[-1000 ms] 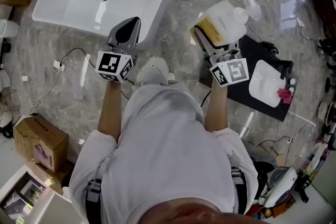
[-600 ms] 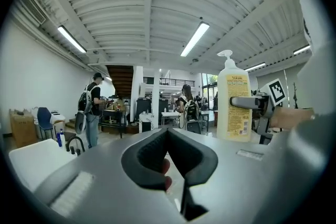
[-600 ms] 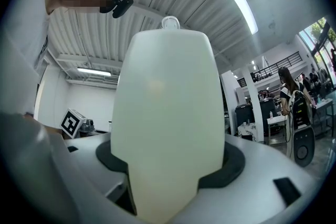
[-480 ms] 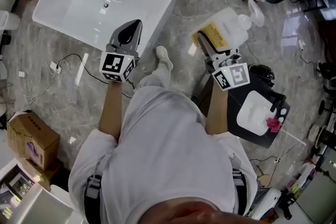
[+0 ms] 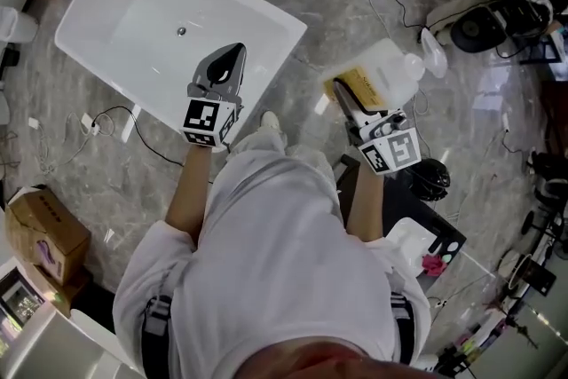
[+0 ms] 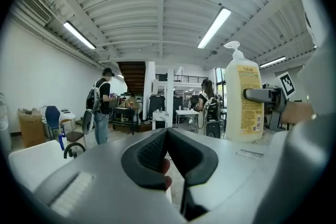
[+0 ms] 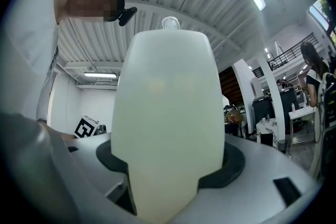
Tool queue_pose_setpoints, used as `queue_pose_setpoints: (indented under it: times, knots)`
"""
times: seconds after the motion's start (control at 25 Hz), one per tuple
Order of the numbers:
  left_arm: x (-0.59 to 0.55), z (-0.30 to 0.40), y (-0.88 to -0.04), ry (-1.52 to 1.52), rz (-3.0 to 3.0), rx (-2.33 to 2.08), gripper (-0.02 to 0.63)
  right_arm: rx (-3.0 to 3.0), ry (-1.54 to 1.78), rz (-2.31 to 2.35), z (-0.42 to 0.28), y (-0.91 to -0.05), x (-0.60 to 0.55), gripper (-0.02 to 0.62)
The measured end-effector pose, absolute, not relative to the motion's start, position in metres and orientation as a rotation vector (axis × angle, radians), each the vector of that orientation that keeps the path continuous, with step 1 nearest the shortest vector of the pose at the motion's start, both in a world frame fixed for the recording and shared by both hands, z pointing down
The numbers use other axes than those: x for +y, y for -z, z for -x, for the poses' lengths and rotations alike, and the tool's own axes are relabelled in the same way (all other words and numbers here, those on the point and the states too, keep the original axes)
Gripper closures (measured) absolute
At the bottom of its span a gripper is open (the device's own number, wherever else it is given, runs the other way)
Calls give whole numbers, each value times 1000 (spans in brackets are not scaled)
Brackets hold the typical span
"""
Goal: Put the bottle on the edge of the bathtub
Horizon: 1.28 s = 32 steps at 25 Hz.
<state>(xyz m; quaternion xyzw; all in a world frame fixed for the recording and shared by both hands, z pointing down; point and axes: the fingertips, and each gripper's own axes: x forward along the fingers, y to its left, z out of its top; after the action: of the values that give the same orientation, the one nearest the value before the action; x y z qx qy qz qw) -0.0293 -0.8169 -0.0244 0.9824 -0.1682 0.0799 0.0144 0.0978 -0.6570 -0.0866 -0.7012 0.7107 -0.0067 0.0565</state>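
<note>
One bottle is clamped in the right gripper, apparently near the bathtub.

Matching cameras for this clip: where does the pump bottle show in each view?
Head view: bottle right of centre, tilted, above the floor.
Left gripper view: bottle upright at the right side.
Right gripper view: bottle fills the centre, clamped between the jaws.
Shared landmark: the right gripper gripping it in all three.

White short-sleeve shirt, dark waist straps; left tongs & right tongs silver-grey, blk pads, b/w marker cubes.
</note>
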Motion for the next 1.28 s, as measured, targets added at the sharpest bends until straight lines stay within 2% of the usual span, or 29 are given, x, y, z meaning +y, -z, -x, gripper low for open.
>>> queue_pose_setpoints:
  times: [0.32,0.76,1.04,1.28]
  knots:
    - [-897,-20,27,-235,-3057,-716,606,2271,81,1999,-152,68,-760,249]
    - [-1004,-8,-8,-251,-2900,-1121,606,2561,84,1681,-174,35,-934,249]
    - [-1078,-18,-73,-18,-2817,-1366,606,2788,54,1440,-178,-59,-1044,249]
    - [-1122,-29,-164,-28,-2775,-1460,606,2807,54,1381,-198,-157,-1117,249]
